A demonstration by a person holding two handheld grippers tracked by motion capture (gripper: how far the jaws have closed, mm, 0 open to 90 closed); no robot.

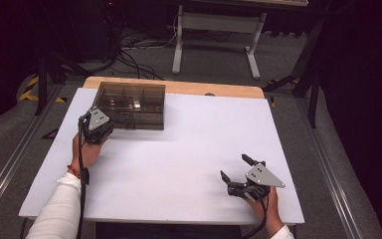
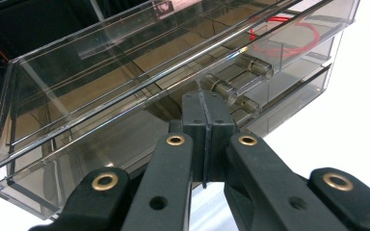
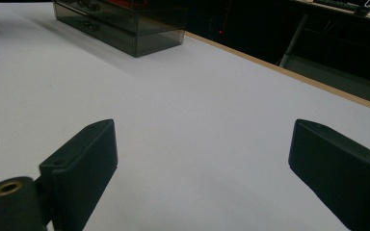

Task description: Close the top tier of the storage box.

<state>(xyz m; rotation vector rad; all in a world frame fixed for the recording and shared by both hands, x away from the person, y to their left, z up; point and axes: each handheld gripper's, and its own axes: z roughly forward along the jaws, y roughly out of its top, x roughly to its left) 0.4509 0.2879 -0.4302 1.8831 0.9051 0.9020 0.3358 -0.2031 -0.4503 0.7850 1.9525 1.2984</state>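
A smoky clear plastic compartment box [image 1: 132,104] lies shut at the back left of the white table [image 1: 189,149]. My left gripper [image 1: 98,128], held in a hand, is at the box's near left corner. In the left gripper view its jaws are pressed together, left gripper [image 2: 203,103], with the tips against the box's front wall [image 2: 125,125] beside two clear hinge-like clasps [image 2: 236,82]; nothing shows between them. A red loop [image 2: 289,36] lies inside the box. My right gripper [image 1: 233,166] rests near the front right edge, right gripper [image 3: 202,154] wide open over bare table, far from the box [image 3: 120,24].
A wooden strip [image 1: 179,87] edges the table's far side. Behind it on the floor stand a white frame's legs [image 1: 214,37] and loose cables [image 1: 134,55]. Dark stands flank the table at left and right.
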